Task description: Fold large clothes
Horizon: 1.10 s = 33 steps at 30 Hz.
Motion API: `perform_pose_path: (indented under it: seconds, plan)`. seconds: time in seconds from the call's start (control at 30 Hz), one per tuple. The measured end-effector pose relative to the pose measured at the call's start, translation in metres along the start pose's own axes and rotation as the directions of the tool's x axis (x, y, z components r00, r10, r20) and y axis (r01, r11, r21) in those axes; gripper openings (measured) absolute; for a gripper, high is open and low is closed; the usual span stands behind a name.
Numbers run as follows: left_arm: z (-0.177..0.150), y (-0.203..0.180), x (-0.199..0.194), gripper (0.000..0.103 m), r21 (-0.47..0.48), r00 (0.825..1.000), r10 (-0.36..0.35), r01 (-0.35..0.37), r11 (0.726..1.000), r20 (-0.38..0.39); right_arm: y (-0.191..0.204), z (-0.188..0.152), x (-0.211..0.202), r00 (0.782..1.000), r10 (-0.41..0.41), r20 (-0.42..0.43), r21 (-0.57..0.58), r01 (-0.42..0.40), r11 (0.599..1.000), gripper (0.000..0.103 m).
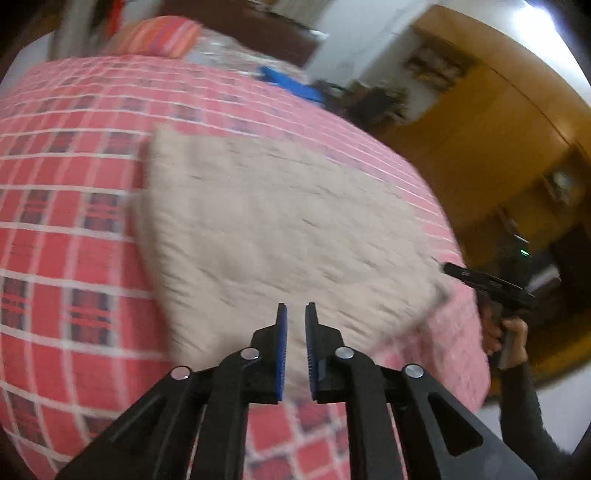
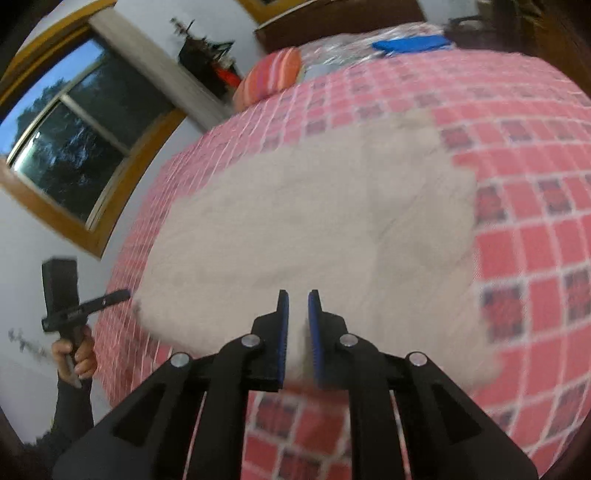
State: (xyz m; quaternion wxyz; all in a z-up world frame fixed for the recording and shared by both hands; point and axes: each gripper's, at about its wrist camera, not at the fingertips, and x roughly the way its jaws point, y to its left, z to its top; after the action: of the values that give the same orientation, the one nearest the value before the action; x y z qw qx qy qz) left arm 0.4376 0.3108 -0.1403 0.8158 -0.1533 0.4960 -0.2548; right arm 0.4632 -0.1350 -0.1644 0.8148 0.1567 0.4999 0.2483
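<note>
A large beige cloth (image 1: 277,221) (image 2: 314,221) lies spread flat on a bed with a red checked cover (image 1: 74,221) (image 2: 535,240). My left gripper (image 1: 296,304) hovers over the cloth's near edge. Its blue pads are almost together, with only a narrow slit and nothing in it. My right gripper (image 2: 298,291) hangs over the near edge too, equally narrow and empty. Each gripper also shows in the other's view, held by a hand: the right gripper (image 1: 448,266) and the left gripper (image 2: 125,294) each have their tip close to a cloth corner. Both views are blurred.
A striped orange pillow (image 1: 162,35) (image 2: 269,75) and a blue item (image 1: 291,83) (image 2: 410,44) lie at the far end of the bed. A wooden-framed window (image 2: 74,140) is on the left wall and a wooden cupboard (image 1: 480,129) stands to the right.
</note>
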Motion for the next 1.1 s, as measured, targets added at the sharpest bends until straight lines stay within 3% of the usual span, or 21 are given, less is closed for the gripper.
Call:
perform_pose_path:
  seconds: [0.03,0.1,0.13,0.23,0.27,0.37,0.43,0.53,0.6,0.67,0.73,0.8,0.87,0.93,0.97,1.0,1.03,1.1]
  plan:
    - [-0.003,-0.004,0.006,0.011,0.017,1.000,0.012,-0.012,1.000,-0.012,0.006,-0.008,0.011,1.000,-0.020,-0.022,-0.022,0.020,1.000,0.012]
    - [-0.004,-0.006,0.031,0.011,0.048,0.994,0.106,-0.104,0.993,-0.037,0.006,-0.014,0.032,0.997,-0.072,-0.038,-0.029,0.071,0.997,0.010]
    - [-0.005,0.002,0.040,0.011,0.027,0.992,0.109,-0.108,0.994,-0.059,0.000,-0.015,0.043,0.994,-0.093,-0.049,-0.011,0.093,0.996,0.008]
    - [-0.005,0.028,0.047,0.006,-0.080,0.995,0.046,-0.053,0.995,-0.086,-0.007,-0.018,0.048,0.995,-0.076,-0.058,0.040,0.078,0.996,0.005]
    - [-0.007,0.030,0.040,0.007,-0.092,0.996,0.032,-0.039,0.995,-0.079,-0.005,-0.017,0.040,0.997,-0.067,-0.048,0.048,0.069,0.996,0.009]
    - [-0.018,0.030,0.009,0.022,-0.073,0.999,-0.010,0.007,0.997,-0.033,-0.004,-0.018,-0.002,0.998,-0.054,0.030,0.041,0.053,0.998,0.012]
    - [-0.022,0.034,0.003,0.027,-0.068,1.000,-0.003,0.002,0.998,-0.023,-0.022,-0.024,-0.023,0.993,-0.100,0.067,0.080,0.094,0.992,0.012]
    - [-0.025,0.050,0.019,0.027,-0.098,0.998,-0.003,-0.003,0.995,-0.062,-0.057,-0.028,-0.014,0.980,-0.197,0.026,0.148,0.192,0.970,0.009]
    - [-0.024,0.055,0.022,0.026,-0.136,0.997,-0.027,0.017,0.991,-0.071,-0.068,-0.028,0.002,0.981,-0.194,-0.012,0.165,0.193,0.967,0.005]
    - [-0.023,0.060,0.007,0.028,-0.156,0.996,-0.066,0.055,0.986,-0.063,-0.058,-0.025,-0.005,0.982,-0.191,0.007,0.159,0.187,0.969,0.013]
    - [-0.020,0.070,-0.025,0.043,-0.152,0.998,-0.067,0.064,0.986,-0.017,-0.037,-0.027,-0.023,0.980,-0.191,0.054,0.123,0.183,0.975,0.016]
    - [-0.013,0.087,-0.059,0.069,-0.171,0.997,-0.039,0.050,0.984,0.065,-0.004,-0.031,-0.033,0.968,-0.236,0.084,0.024,0.235,0.972,0.022]
    - [-0.006,0.113,-0.081,0.070,-0.236,0.994,-0.009,0.034,0.971,0.106,0.034,-0.039,-0.031,0.957,-0.274,0.093,-0.093,0.282,0.955,0.033]
    - [0.000,0.139,-0.092,0.070,-0.310,0.994,-0.013,0.046,0.950,0.108,0.074,-0.049,-0.021,0.943,-0.317,0.105,-0.219,0.333,0.917,0.051]
    - [0.003,0.148,-0.093,0.070,-0.321,0.995,-0.024,0.055,0.946,0.099,0.098,-0.058,-0.012,0.927,-0.353,0.131,-0.297,0.376,0.878,0.064]
    - [0.006,0.156,-0.090,0.071,-0.334,0.996,-0.043,0.066,0.940,0.077,0.120,-0.069,-0.001,0.906,-0.392,0.163,-0.376,0.424,0.824,0.070]
    - [0.009,0.161,-0.085,0.071,-0.345,0.997,-0.055,0.072,0.936,0.058,0.136,-0.078,0.007,0.893,-0.413,0.180,-0.431,0.449,0.782,0.071]
    - [0.017,0.164,-0.068,0.071,-0.367,0.997,-0.079,0.080,0.927,0.018,0.175,-0.103,0.038,0.857,-0.463,0.227,-0.564,0.503,0.655,0.071]
